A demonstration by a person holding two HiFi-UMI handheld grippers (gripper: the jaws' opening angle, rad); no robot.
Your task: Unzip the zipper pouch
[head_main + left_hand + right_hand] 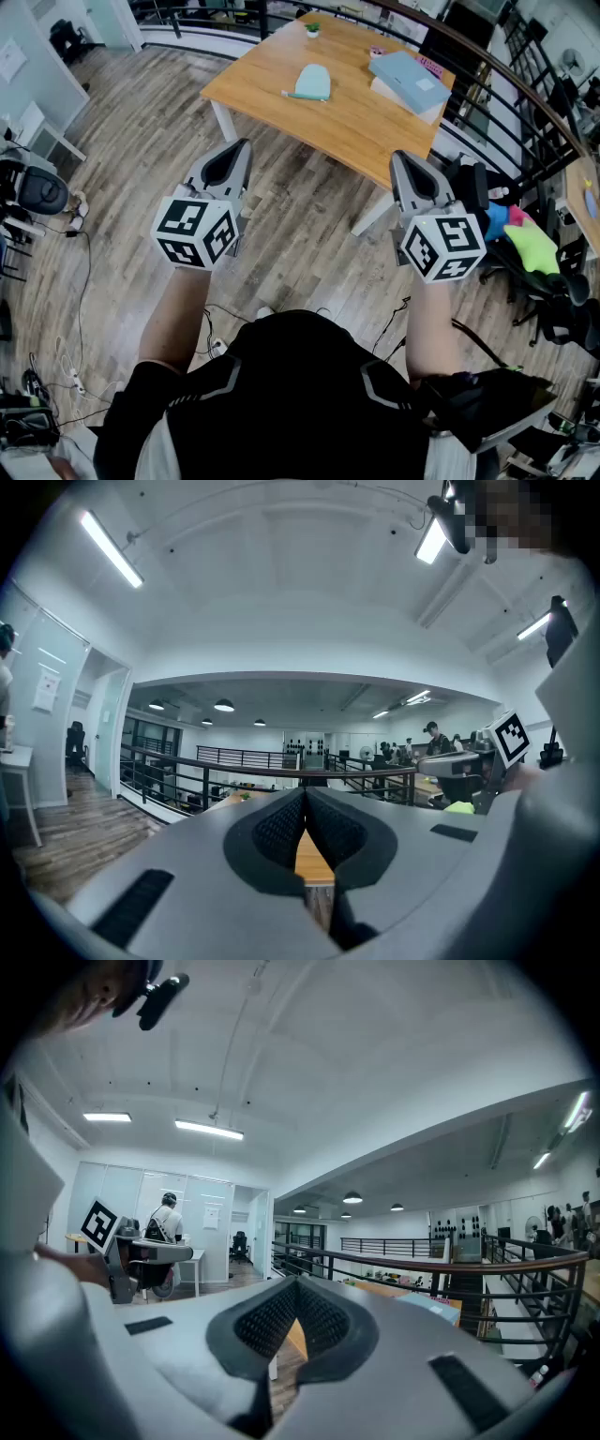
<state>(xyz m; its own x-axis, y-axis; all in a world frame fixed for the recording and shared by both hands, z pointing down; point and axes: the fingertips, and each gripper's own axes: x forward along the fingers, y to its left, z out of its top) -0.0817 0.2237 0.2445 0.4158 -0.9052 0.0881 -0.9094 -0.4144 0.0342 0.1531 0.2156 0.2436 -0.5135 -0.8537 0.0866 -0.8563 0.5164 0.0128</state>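
Room: open-plan office loft with a wood-plank floor (112, 169), a black railing (216, 21) behind, and ceiling strip lights in both gripper views.
Bench (356, 127): light wooden top on white legs, ahead of the person and well apart from both grippers.
Zipper pouch (312, 82): pale teal and rounded, lying flat near the middle of the bench. Apart from the teal box stack (410, 82) at the right end and the small potted plant (312, 29) at the far edge.
Left gripper (245, 144): held up over the floor, short of the bench. Jaws closed pad to pad, nothing between them.
Right gripper (396, 157): level with the left, also over the floor. Jaws closed, nothing held.
Task state: not begun. Pouch untouched and judged zipped, though the teeth are too small to make out.
Handling (judgement): probably light, soft and floppy. Likely to slide on the smooth top and bunch up if tugged from one end only.
Hold points (judgement): one gripper pinching the pouch body at the zipper's closed end as an anchor, the other on the pull tab. The thin strip at the pouch's near-left edge may be the pull, but is too small to confirm.
Risk (judgement): a small, flat tab is easy to miss or slip off, and the whole pouch would drag without the anchor.
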